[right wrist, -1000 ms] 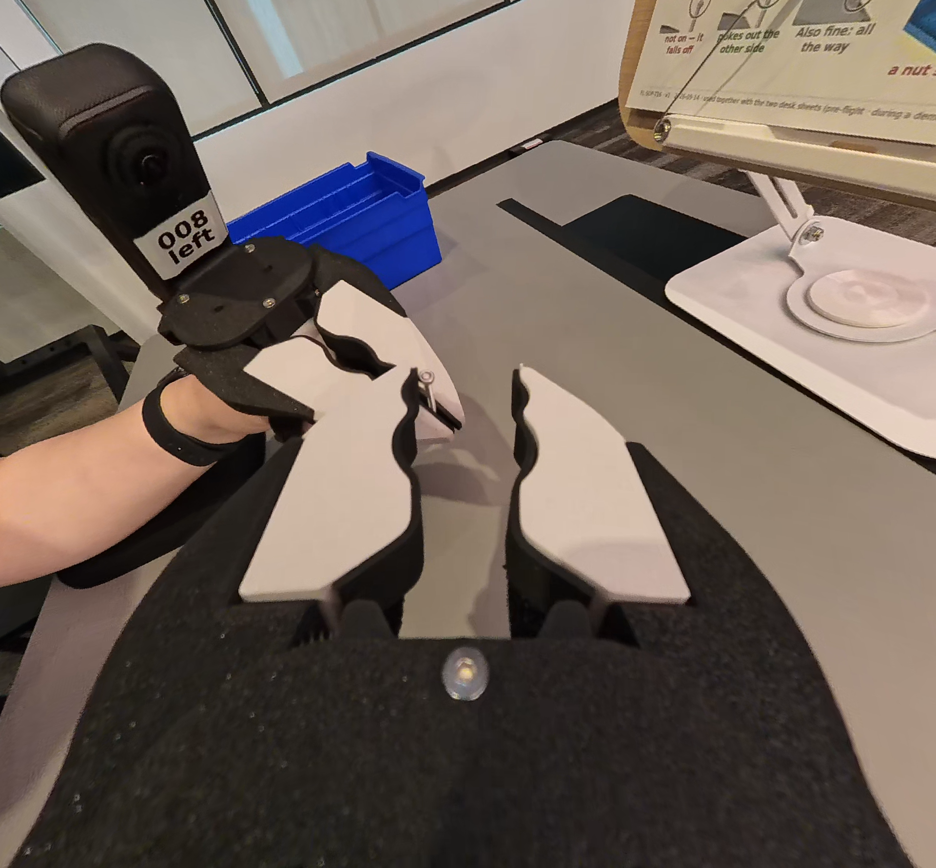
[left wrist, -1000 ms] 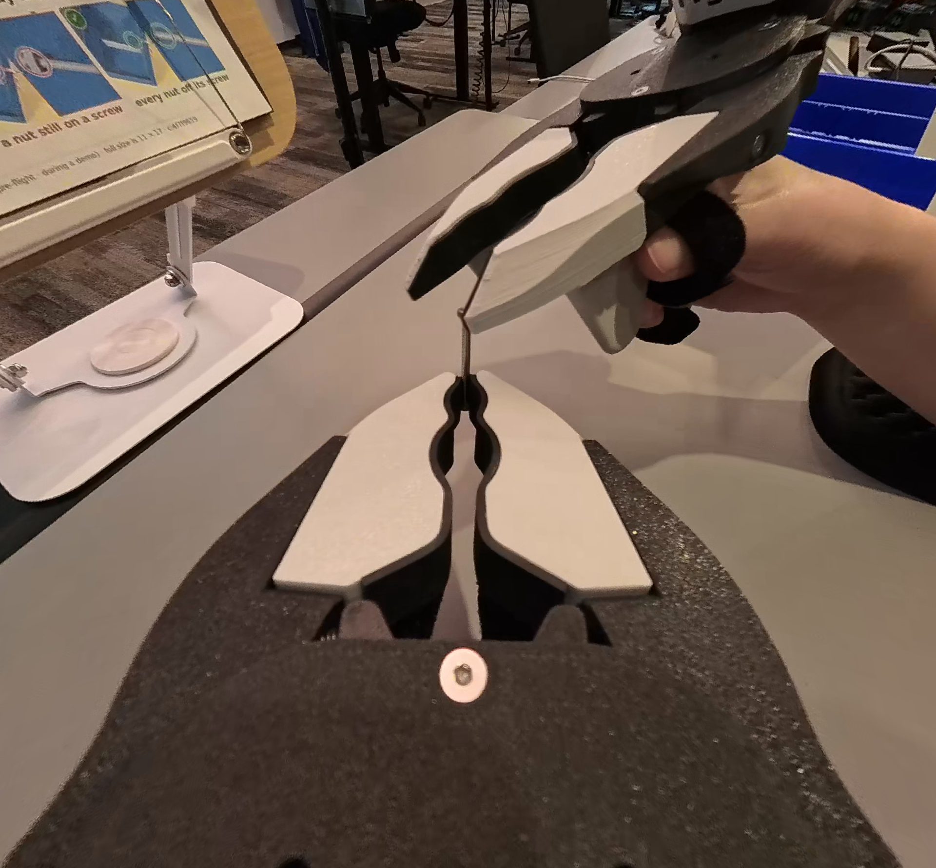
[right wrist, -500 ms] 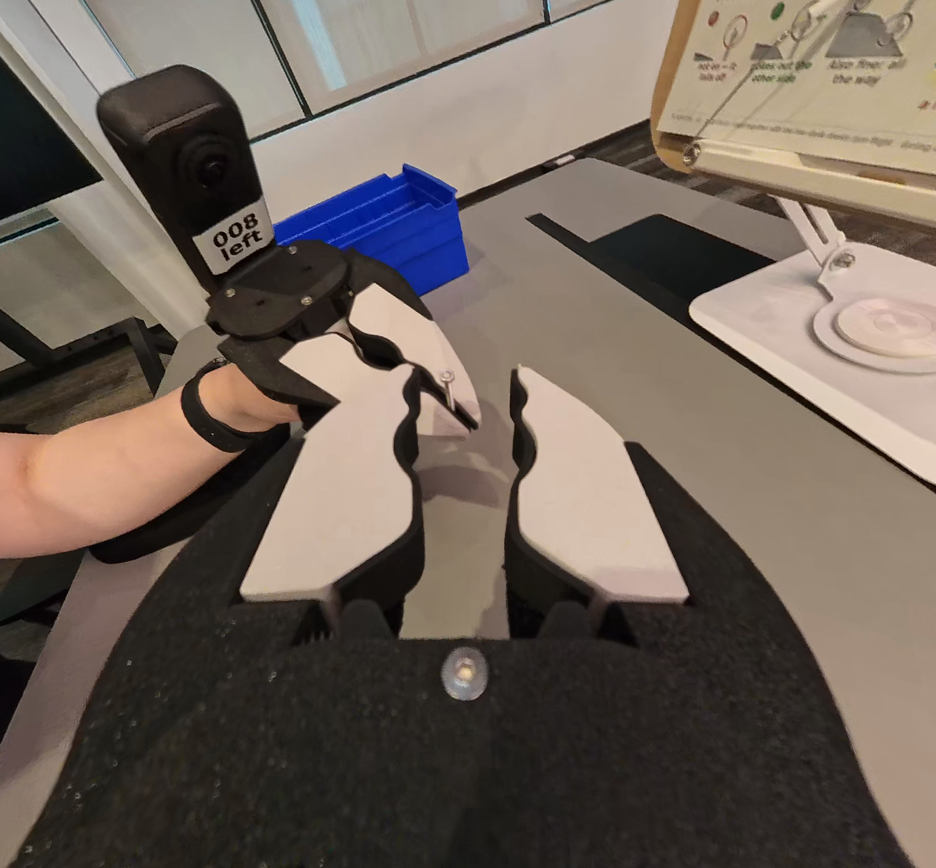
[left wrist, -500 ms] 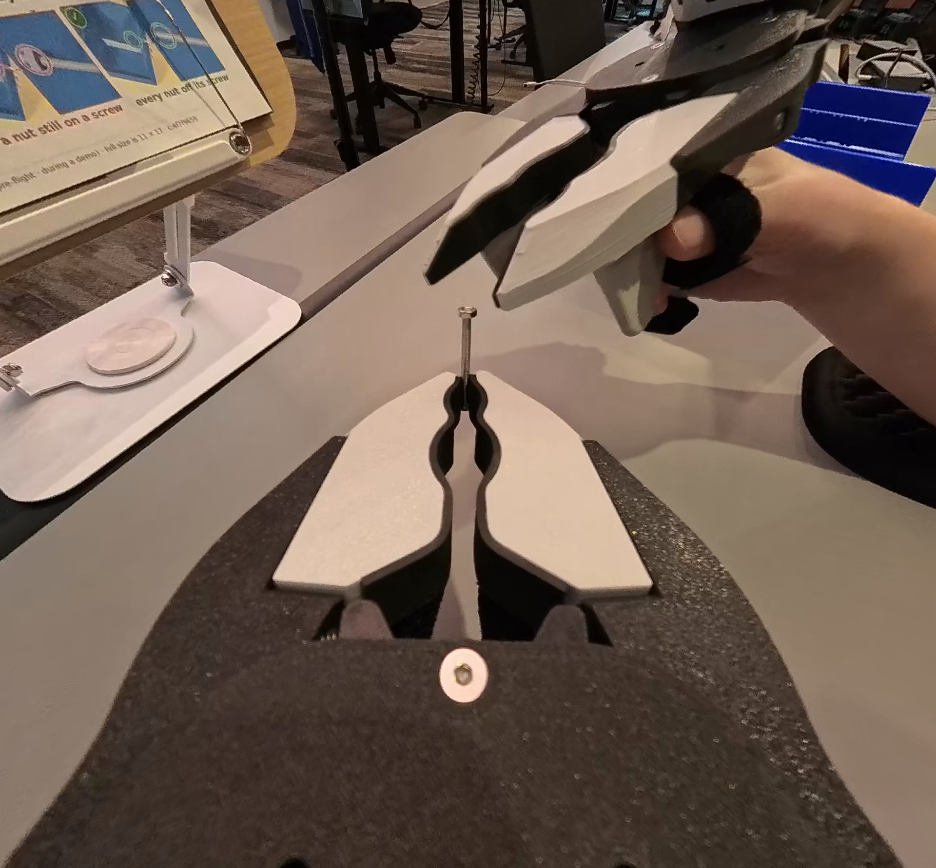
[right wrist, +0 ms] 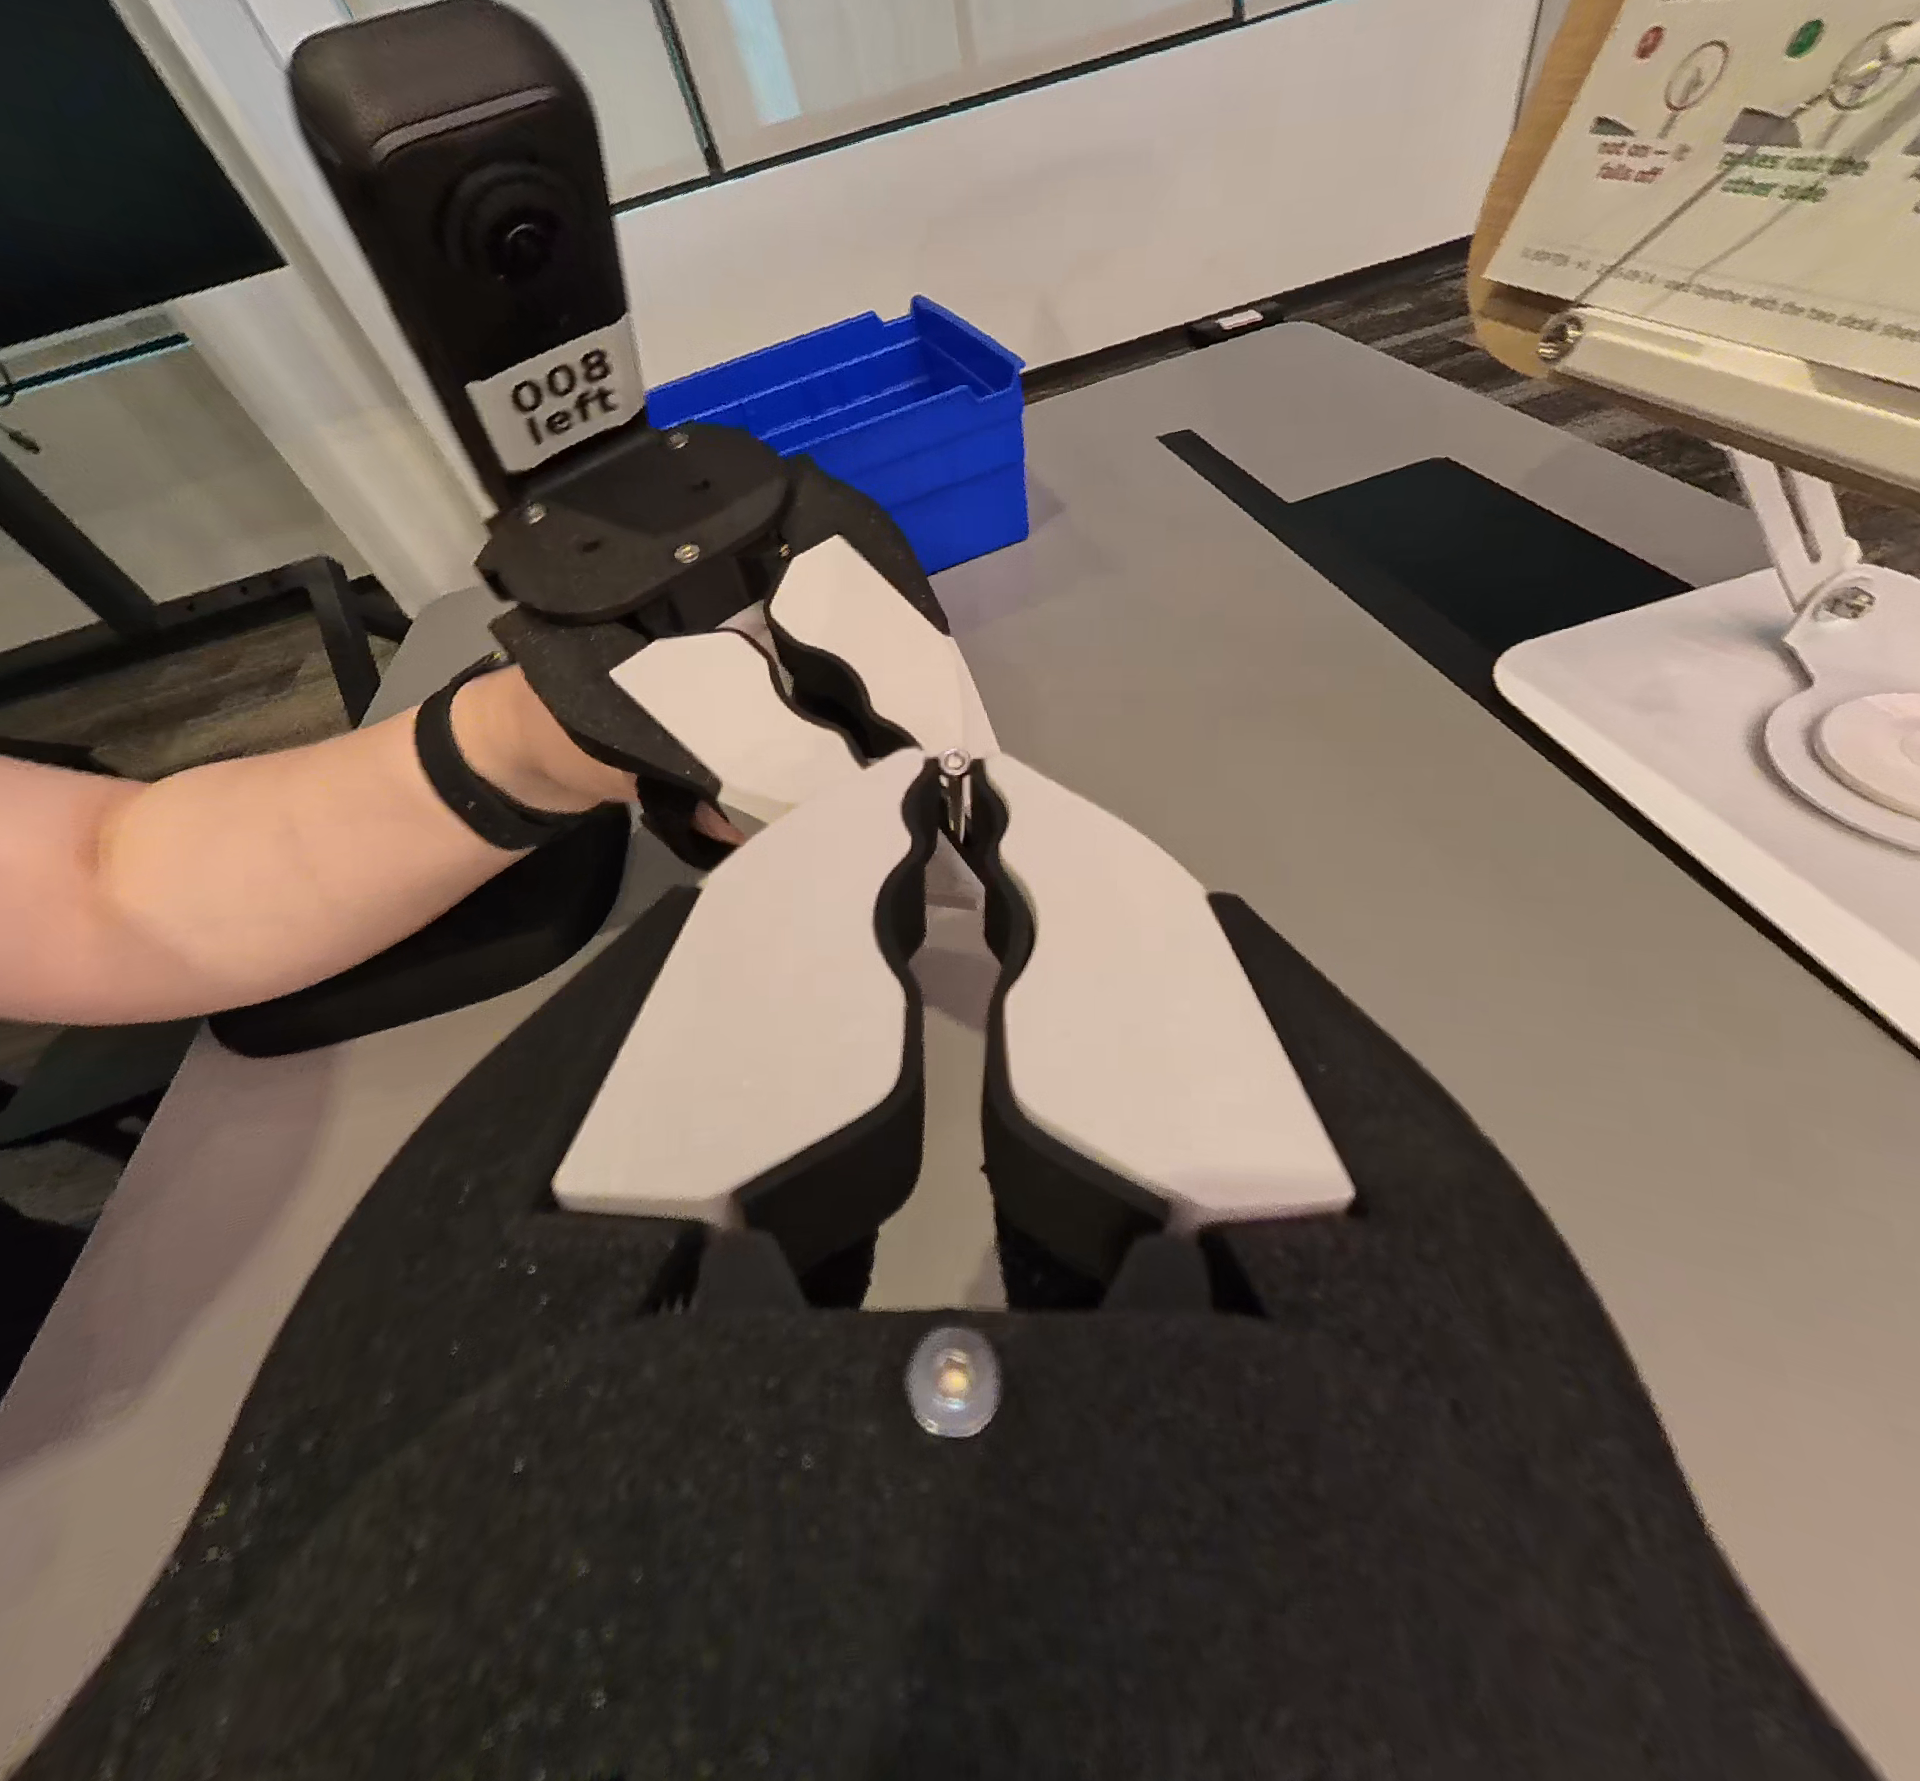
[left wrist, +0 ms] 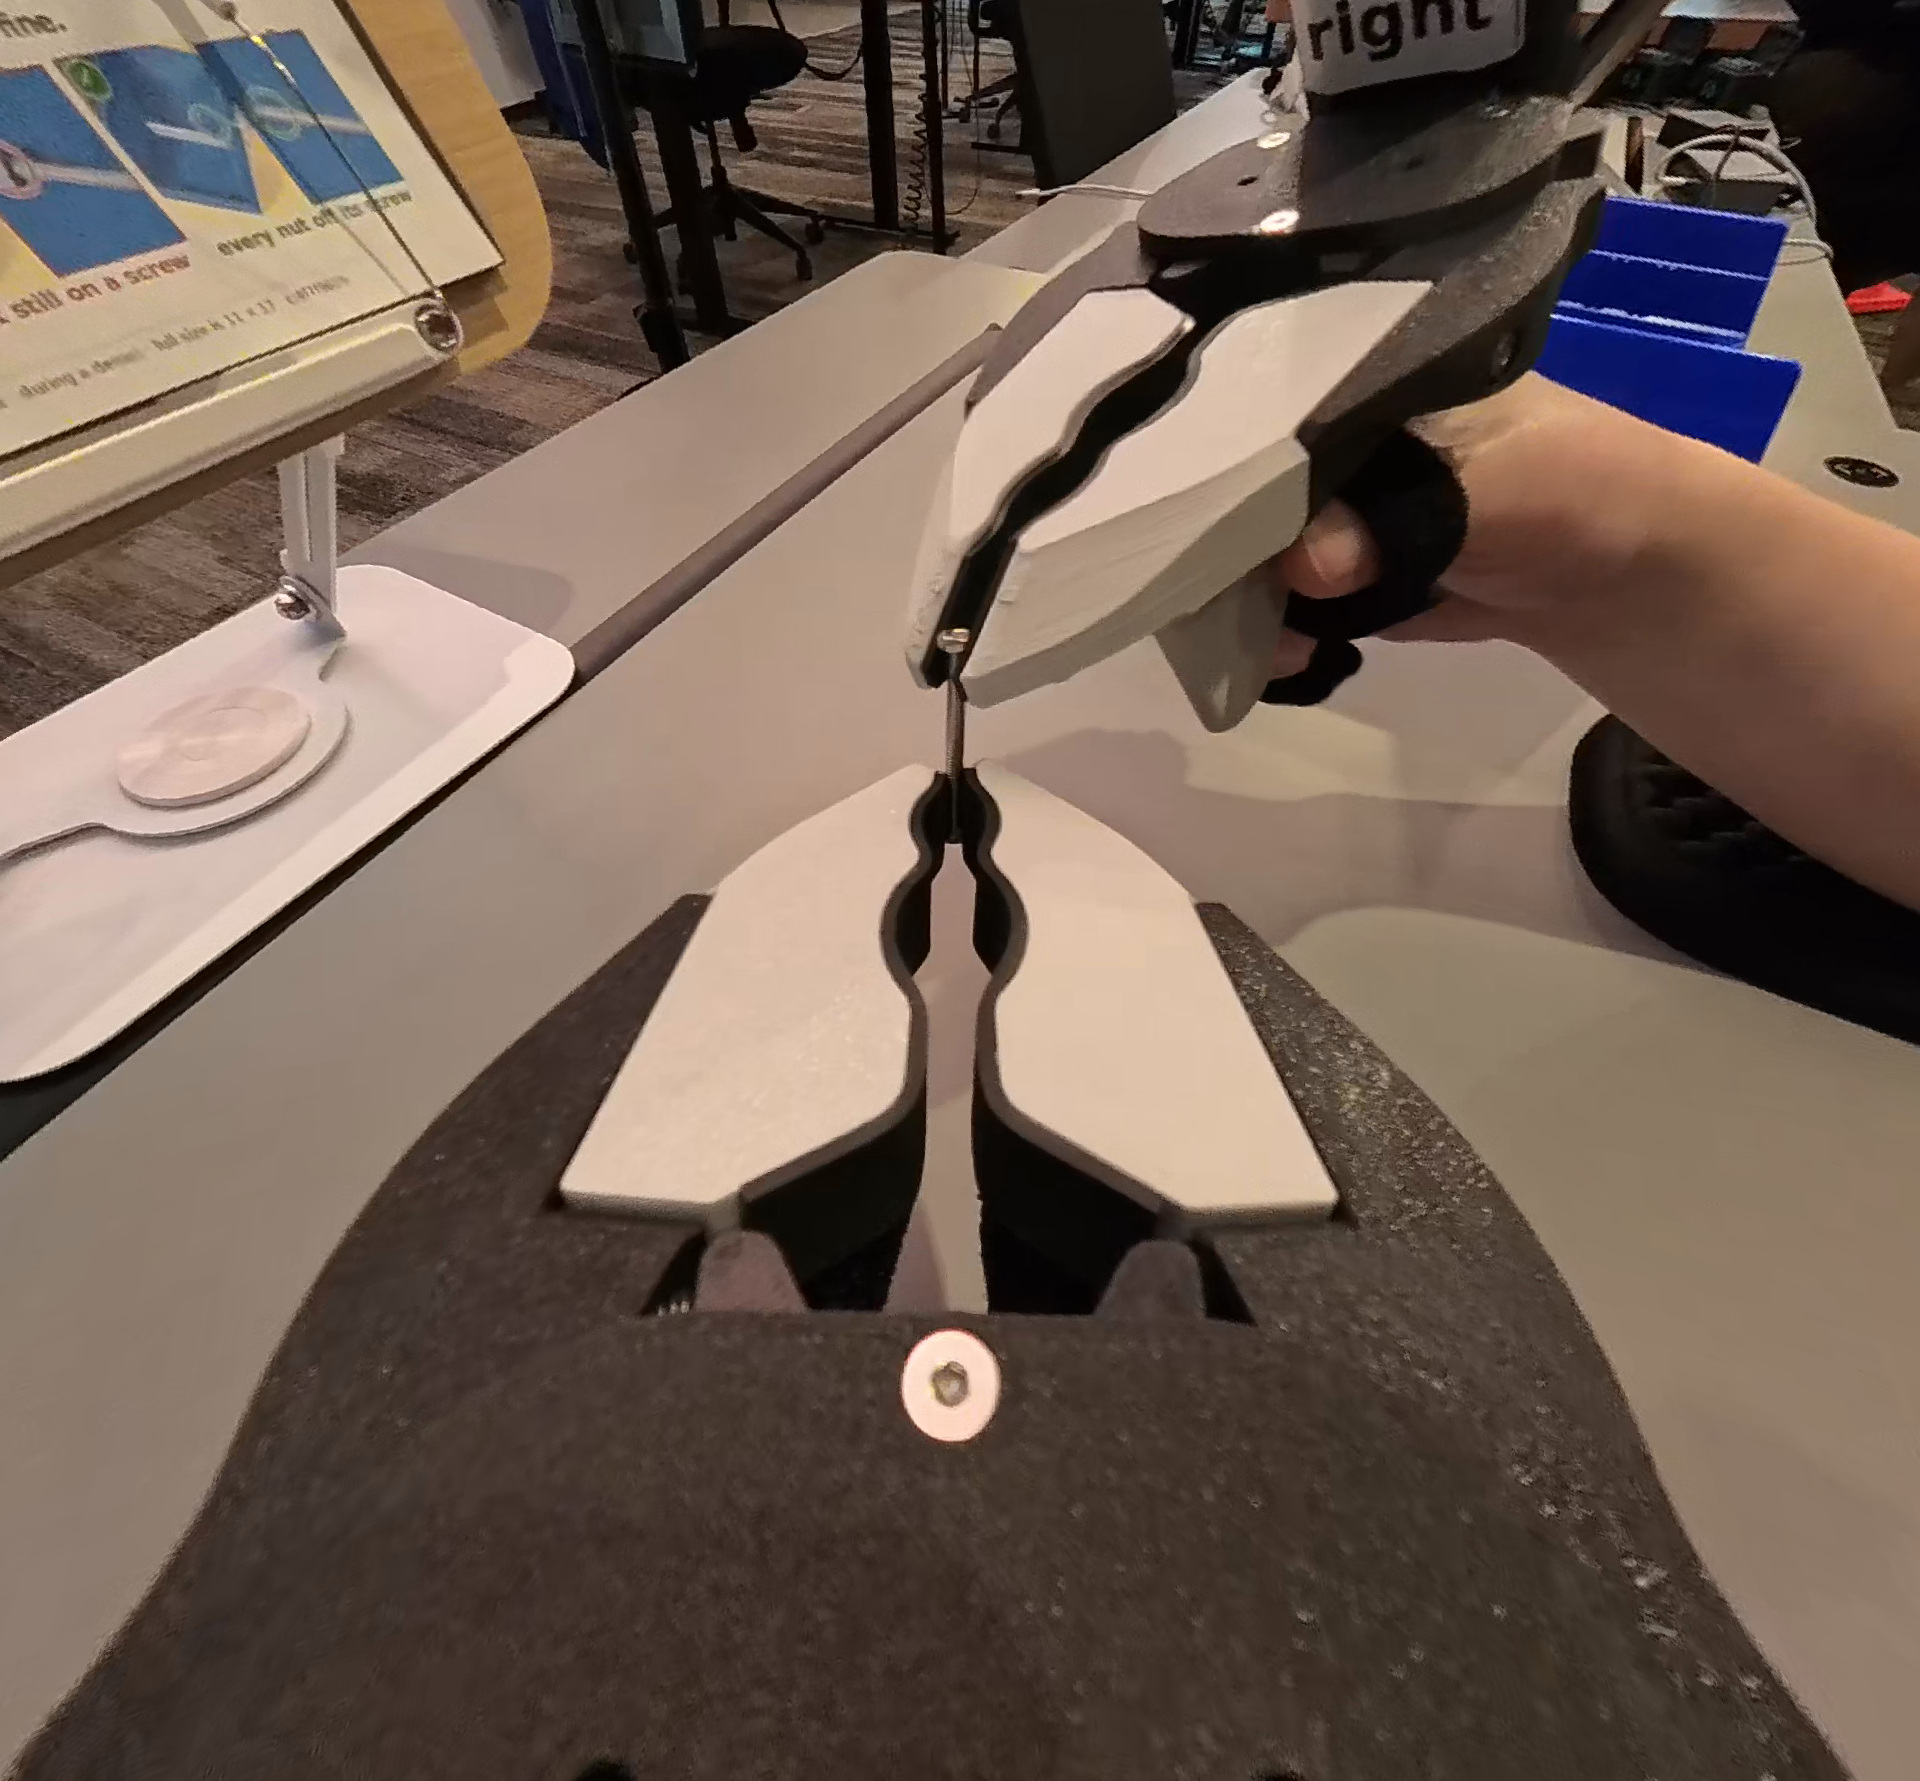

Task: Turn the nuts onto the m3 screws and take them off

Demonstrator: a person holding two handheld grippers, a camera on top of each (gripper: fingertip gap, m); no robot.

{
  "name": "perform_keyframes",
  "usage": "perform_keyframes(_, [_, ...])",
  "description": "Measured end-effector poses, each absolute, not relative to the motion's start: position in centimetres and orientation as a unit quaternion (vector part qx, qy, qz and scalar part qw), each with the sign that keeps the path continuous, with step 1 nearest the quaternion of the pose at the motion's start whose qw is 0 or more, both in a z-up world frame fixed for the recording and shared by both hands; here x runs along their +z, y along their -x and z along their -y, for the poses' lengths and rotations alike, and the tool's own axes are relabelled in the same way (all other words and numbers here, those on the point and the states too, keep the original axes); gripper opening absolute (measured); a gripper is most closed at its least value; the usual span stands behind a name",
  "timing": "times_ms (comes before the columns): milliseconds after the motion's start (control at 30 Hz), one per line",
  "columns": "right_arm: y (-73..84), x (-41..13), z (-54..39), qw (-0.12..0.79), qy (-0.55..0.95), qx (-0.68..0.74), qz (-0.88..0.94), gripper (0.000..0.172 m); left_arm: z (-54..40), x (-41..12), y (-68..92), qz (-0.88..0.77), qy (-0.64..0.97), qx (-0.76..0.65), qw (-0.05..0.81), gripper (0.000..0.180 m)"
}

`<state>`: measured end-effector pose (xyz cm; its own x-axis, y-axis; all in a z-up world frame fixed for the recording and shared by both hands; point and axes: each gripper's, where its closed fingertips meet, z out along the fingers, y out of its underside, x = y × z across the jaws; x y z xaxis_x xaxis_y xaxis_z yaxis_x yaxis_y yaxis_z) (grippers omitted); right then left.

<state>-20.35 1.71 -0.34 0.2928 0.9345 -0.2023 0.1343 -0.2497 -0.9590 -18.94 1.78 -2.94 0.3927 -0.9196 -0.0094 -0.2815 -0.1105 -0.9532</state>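
A thin silver screw (left wrist: 953, 723) stands upright over the grey table (left wrist: 623, 796). My left gripper (left wrist: 953, 781) is shut on its lower shank. My right gripper (left wrist: 948, 666) comes down from the upper right, and its fingertips are closed on the screw's head. In the right wrist view the screw head (right wrist: 953, 763) sits between my right gripper's (right wrist: 953, 777) tips. The left gripper's white fingers (right wrist: 873, 651) reach in from the left, right behind it. A hand holds each gripper.
A blue bin (right wrist: 883, 422) stands at the far side of the table and also shows in the left wrist view (left wrist: 1662, 349). A document stand with a white base (left wrist: 260, 744) is at the left. A black pad (left wrist: 1745, 879) lies under the right forearm. The tips of both grippers are at nearly the same place.
My right gripper was open and above the screw half a second ago. It has come down and shut on the screw's head. My left gripper has kept its hold and stayed in place.
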Motion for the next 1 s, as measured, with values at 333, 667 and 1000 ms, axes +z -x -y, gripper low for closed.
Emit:
perform_keyframes(333, [20.0,1.4,5.3,0.438,0.499,0.481,0.573,0.005,5.8,-0.9,18.7,-0.539,0.562,-0.508,0.367,0.002])
perform_keyframes(667, [20.3,1.5,4.6,0.459,0.519,0.453,0.561,0.039,6.3,-1.4,18.9,-0.549,0.561,-0.512,0.348,0.002])
perform_keyframes(1000, [20.8,4.9,-2.0,0.629,0.586,0.376,0.346,0.038,-1.5,2.3,20.4,-0.389,0.604,-0.378,0.584,0.002])
